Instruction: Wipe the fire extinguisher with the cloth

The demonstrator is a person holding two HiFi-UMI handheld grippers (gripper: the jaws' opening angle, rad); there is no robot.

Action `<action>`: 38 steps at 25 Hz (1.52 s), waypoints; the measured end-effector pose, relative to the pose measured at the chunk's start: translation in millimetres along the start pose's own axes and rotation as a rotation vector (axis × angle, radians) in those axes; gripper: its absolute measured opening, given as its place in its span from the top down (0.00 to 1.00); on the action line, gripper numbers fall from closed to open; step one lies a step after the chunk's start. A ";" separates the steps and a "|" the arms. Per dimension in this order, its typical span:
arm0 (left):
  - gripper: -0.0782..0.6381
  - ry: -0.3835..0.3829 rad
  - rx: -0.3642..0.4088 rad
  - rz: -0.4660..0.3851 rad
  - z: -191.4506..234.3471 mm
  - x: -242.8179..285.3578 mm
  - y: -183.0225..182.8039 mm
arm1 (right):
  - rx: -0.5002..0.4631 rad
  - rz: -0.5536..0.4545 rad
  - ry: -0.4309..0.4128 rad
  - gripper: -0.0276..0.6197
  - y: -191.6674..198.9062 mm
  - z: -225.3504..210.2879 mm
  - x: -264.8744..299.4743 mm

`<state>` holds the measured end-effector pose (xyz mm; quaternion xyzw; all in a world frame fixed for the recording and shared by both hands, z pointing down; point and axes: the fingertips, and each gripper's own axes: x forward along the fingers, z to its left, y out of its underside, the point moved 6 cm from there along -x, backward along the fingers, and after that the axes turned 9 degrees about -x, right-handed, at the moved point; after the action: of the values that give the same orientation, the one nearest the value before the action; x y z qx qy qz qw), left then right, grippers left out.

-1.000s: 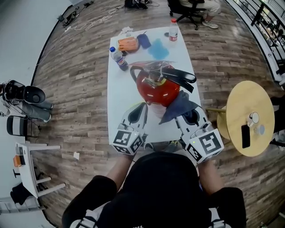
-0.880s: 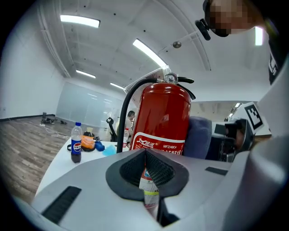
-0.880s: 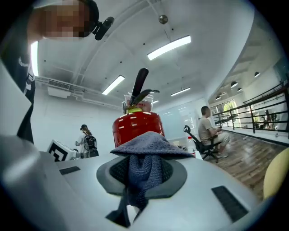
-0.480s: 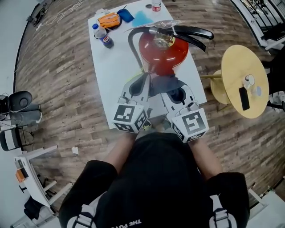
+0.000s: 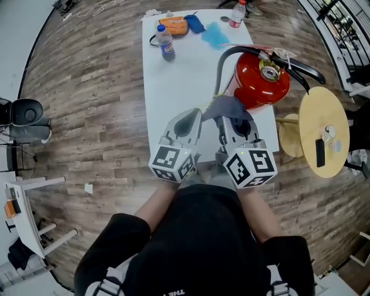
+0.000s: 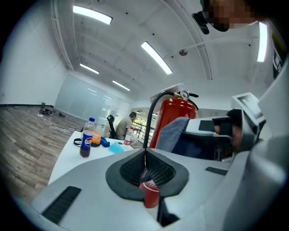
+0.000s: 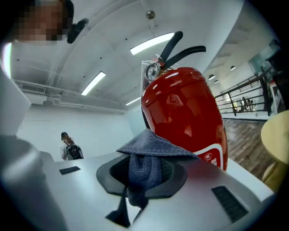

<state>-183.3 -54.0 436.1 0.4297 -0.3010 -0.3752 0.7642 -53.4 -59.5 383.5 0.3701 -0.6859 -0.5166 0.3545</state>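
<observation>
The red fire extinguisher (image 5: 254,87) stands at the right side of the white table (image 5: 173,87), its black hose (image 5: 222,60) arching to its left. My right gripper (image 5: 226,120) is shut on the grey-blue cloth (image 5: 228,107), which drapes over the jaws and lies against the extinguisher's lower near-left side. In the right gripper view the cloth (image 7: 151,146) bunches between the pads, with the extinguisher (image 7: 185,113) close behind. My left gripper (image 5: 195,114) is beside the right one, shut on nothing. In the left gripper view a bit of red shows through the slit under the pads (image 6: 158,173).
At the far end of the table stand a cola bottle (image 5: 166,43), an orange item (image 5: 173,26), a light-blue rag (image 5: 215,36) and a water bottle (image 5: 235,13). A round yellow side table (image 5: 312,127) with a phone stands right of the table. Office chairs (image 5: 26,113) stand at the left.
The head view has swung. The right gripper has carried the cloth across the extinguisher's front, from its right side to its left. The left gripper stays close alongside.
</observation>
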 end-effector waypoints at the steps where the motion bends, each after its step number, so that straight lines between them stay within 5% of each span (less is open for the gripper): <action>1: 0.86 -0.014 -0.006 -0.009 6.8 -7.8 -1.7 | 0.056 -0.022 0.004 0.86 -4.4 4.1 5.8; 8: 0.86 -0.070 -0.025 -0.045 38.7 -42.7 -8.7 | 0.451 -0.203 0.043 0.86 -49.0 19.3 55.5; 11: 0.86 -0.085 -0.031 -0.051 48.7 -52.7 -9.5 | 0.446 -0.167 0.105 0.86 -26.9 16.2 60.4; 14: 0.86 -0.094 -0.041 -0.043 54.1 -61.7 -5.8 | 0.453 -0.016 0.170 0.86 33.7 1.7 46.7; 22: 0.86 -0.034 -0.020 0.007 52.6 -44.4 0.1 | 0.304 0.278 0.174 0.86 158.4 -37.3 25.4; 28: 0.86 0.013 -0.019 0.052 38.5 -23.8 11.9 | 0.193 0.410 0.198 0.86 197.1 -71.5 -5.0; 33: 0.86 0.105 0.018 0.076 14.4 -9.0 15.7 | 0.061 0.355 0.306 0.86 170.9 -121.7 -36.2; 36: 0.86 0.204 0.070 0.090 -0.4 0.9 17.3 | -0.105 0.265 0.196 0.86 121.0 -120.0 -35.5; 38: 0.86 0.297 0.115 0.108 -12.3 0.7 22.8 | -0.251 0.231 0.015 0.86 98.0 -90.0 -42.6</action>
<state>-166.1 -41.4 450.7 0.5066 -0.2285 -0.2480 0.7935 31.2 -43.5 493.6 0.2456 -0.6513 -0.5512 0.4600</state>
